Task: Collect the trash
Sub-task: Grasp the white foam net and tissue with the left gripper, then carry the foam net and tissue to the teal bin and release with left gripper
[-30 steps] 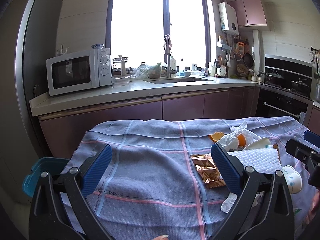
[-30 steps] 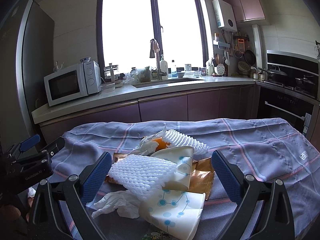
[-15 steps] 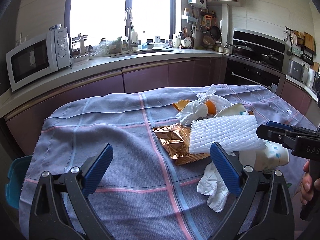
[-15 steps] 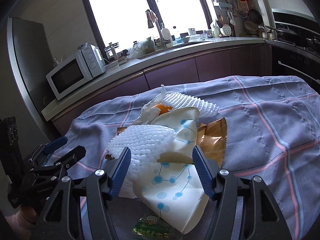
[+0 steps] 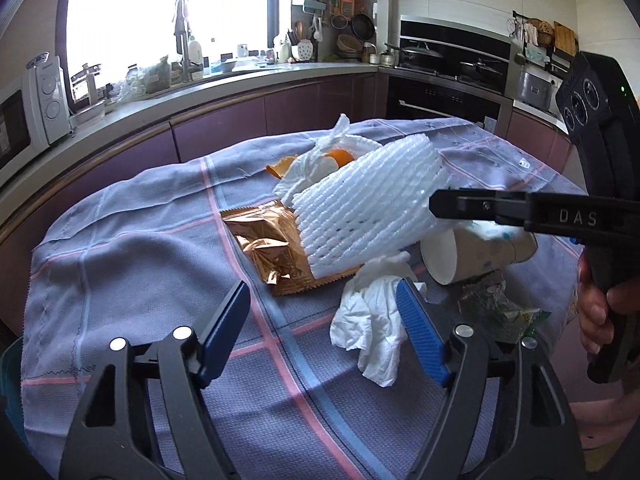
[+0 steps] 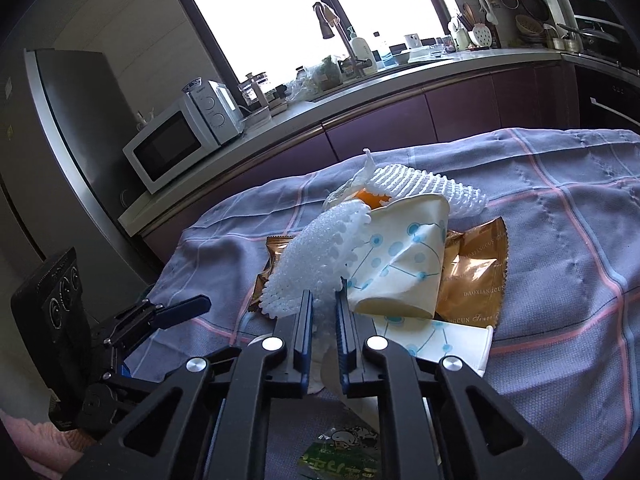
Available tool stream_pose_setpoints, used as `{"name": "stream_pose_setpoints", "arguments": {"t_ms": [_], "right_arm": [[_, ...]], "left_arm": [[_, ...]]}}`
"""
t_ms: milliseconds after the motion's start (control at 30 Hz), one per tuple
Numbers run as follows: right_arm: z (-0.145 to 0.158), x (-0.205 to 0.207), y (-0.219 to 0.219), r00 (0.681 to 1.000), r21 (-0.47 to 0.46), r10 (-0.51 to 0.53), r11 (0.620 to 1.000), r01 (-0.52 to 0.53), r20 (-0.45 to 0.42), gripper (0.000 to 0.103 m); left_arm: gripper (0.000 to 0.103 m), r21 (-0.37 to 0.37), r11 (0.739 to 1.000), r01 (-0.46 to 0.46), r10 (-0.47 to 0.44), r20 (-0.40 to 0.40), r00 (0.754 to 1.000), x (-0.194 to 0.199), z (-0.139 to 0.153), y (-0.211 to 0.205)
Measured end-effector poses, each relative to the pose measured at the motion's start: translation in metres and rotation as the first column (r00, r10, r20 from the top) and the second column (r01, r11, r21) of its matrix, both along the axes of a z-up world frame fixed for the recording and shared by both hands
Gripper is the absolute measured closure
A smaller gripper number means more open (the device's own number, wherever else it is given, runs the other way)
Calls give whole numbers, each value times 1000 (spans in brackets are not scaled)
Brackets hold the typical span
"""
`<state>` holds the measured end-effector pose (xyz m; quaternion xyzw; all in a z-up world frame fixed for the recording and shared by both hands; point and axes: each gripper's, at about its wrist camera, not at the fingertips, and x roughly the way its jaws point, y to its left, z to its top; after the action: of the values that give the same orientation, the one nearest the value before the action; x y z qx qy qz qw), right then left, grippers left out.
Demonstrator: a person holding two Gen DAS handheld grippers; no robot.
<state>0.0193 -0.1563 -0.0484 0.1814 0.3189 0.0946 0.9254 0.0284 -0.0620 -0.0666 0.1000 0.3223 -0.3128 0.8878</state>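
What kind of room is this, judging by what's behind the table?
It looks like a home kitchen: a microwave stands on the counter, a tap rises by the window, and pans sit on a stove above a built-in oven.

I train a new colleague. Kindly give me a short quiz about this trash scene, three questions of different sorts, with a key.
1. True or false: the right gripper is closing on the white foam net.
2. What lies directly under the foam net? A gold snack wrapper; B plate; C book.
3. Fill in: the crumpled white ___ lies by the left gripper, whose jaws are closing with nothing gripped.

Key: 1 true; 2 A; 3 tissue.
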Motion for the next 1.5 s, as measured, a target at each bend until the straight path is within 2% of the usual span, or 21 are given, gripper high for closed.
{"name": "stream_pose_setpoints", "arguments": {"t_ms": [100, 233, 267, 333, 433, 567, 667, 833, 967, 1067, 1133, 1200, 1267, 1367, 1500], "right_arm": [[6, -3, -3, 1000, 18, 8, 1000, -9, 17, 93], [19, -6, -5, 999, 25, 20, 999, -21, 49, 94], [22, -7, -4, 998, 15, 19, 1000, -20, 59, 94], [29, -8, -2, 997, 5, 25, 1000, -25, 76, 94], [35, -8, 2, 996, -6, 33, 999, -32, 86, 94], [43, -4, 12, 994, -15, 59, 998, -57, 96, 94], [51, 0, 25, 989, -22, 92, 996, -90, 113, 94], [63, 18, 59, 974, -21, 181, 983, -180, 134, 94], [65, 39, 97, 954, -21, 270, 963, -270, 131, 94], [61, 59, 129, 932, -13, 343, 939, -344, 115, 94], [57, 74, 153, 914, 15, 395, 917, -398, 98, 94], [54, 88, 179, 893, 26, 443, 895, -446, 84, 94], [51, 103, 207, 869, 31, 489, 870, -492, 72, 94], [43, 123, 251, 834, 50, 550, 833, -551, 41, 94], [31, 140, 305, 789, 32, 614, 789, -614, -6, 94]], "left_arm": [[37, 7, 999, 38, -37, -32, 999, 0, -7, -6], [54, 38, 997, 69, -68, -47, 997, -1, -13, -15], [59, 45, 996, 73, -70, -57, 996, 1, -15, -16], [84, 45, 996, 83, -78, -95, 992, 6, -20, -16], [92, 18, 996, 82, -79, -117, 990, 12, -21, -9], [95, -58, 995, 82, -88, -108, 990, 9, -8, 11], [95, -85, 994, 72, -79, -75, 994, -2, 8, 32], [95, -136, 991, 20, -26, -39, 999, -20, 34, 91], [95, -176, 983, -62, 59, -19, 998, -29, 49, 155], [96, -190, 968, -162, 164, -7, 986, -34, 56, 206], [95, -193, 949, -249, 251, -12, 968, -33, 57, 240], [95, -167, 918, -361, 365, -9, 931, -29, 58, 275], [95, -161, 875, -456, 459, -24, 888, -24, 55, 307], [95, -97, 802, -589, 589, -30, 808, -11, 41, 349], [95, -50, 729, -683, 679, -71, 731, 7, 18, 395]]}}
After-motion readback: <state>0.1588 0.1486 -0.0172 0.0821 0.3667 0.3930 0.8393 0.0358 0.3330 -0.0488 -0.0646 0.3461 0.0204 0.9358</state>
